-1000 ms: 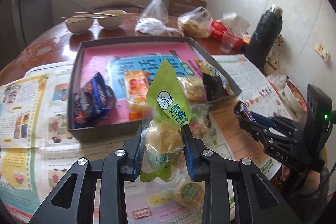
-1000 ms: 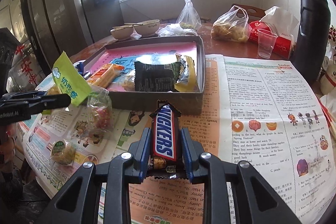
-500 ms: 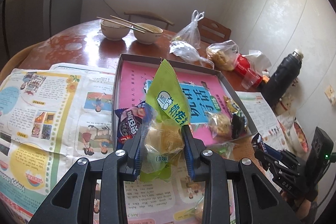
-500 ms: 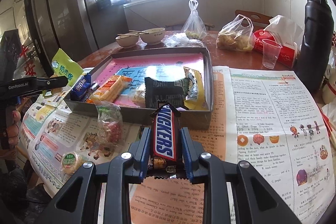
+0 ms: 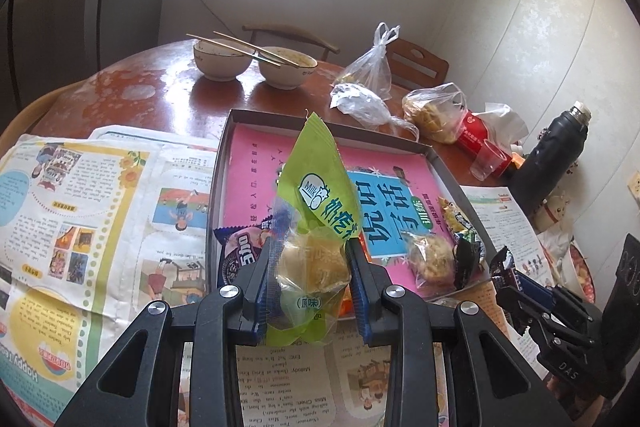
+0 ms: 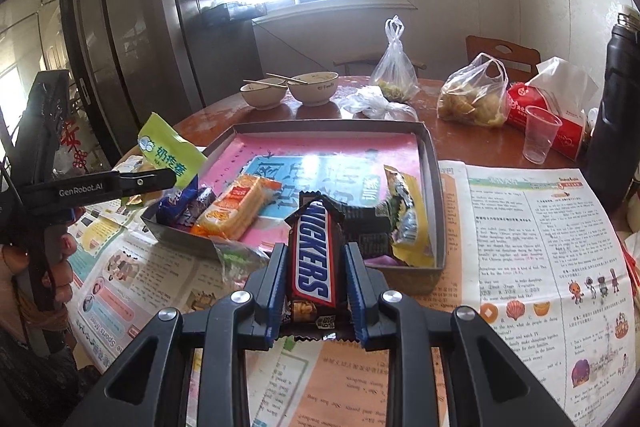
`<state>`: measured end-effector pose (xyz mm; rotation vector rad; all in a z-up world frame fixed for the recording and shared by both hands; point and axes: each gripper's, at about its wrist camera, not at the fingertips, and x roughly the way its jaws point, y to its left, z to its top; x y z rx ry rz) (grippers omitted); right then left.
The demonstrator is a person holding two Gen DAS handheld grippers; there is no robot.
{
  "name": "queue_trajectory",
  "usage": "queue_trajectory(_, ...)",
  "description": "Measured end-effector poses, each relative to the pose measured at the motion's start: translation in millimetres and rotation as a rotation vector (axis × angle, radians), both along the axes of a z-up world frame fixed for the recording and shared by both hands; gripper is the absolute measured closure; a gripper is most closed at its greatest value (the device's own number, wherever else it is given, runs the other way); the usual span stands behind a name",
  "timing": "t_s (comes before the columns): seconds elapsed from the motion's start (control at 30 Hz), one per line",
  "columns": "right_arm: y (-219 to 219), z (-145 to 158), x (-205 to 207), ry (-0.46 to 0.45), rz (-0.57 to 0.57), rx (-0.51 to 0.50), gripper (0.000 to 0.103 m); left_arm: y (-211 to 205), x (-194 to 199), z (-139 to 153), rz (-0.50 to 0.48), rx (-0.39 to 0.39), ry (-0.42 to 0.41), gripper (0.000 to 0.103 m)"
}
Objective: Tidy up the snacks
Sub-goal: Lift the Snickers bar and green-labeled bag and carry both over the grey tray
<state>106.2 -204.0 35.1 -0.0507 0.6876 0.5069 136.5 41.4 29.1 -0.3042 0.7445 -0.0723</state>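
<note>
My left gripper (image 5: 310,259) is shut on a green milk-pastry packet (image 5: 316,223) and holds it above the near left corner of the grey tray (image 5: 219,183). The packet also shows in the right wrist view (image 6: 170,149). My right gripper (image 6: 314,263) is shut on a Snickers bar (image 6: 312,255) just in front of the tray's near wall (image 6: 400,273). In the tray lie an Oreo pack (image 5: 240,255), an orange cracker pack (image 6: 236,207), a black packet (image 6: 366,227) and a yellow packet (image 6: 404,219).
Newspaper (image 6: 540,247) covers the near table. A small clear snack bag (image 6: 240,255) lies in front of the tray. Two bowls with chopsticks (image 5: 256,63), plastic bags (image 6: 472,95), a plastic cup (image 6: 540,139), a red tissue pack (image 6: 560,115) and a black flask (image 5: 552,155) stand behind and right.
My left gripper rose and moved left with the green packet, now over the tray's left corner. My right gripper moved closer to the tray with the Snickers bar.
</note>
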Motion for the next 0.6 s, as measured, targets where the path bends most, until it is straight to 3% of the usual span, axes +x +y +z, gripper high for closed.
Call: queue_trajectory(0.6, 45.1, 15.1, 26.6, -0.018, 0.015, 0.022, 0.074, -5.5, 29.3, -4.2, -0.040, 0.001, -0.006, 0.069)
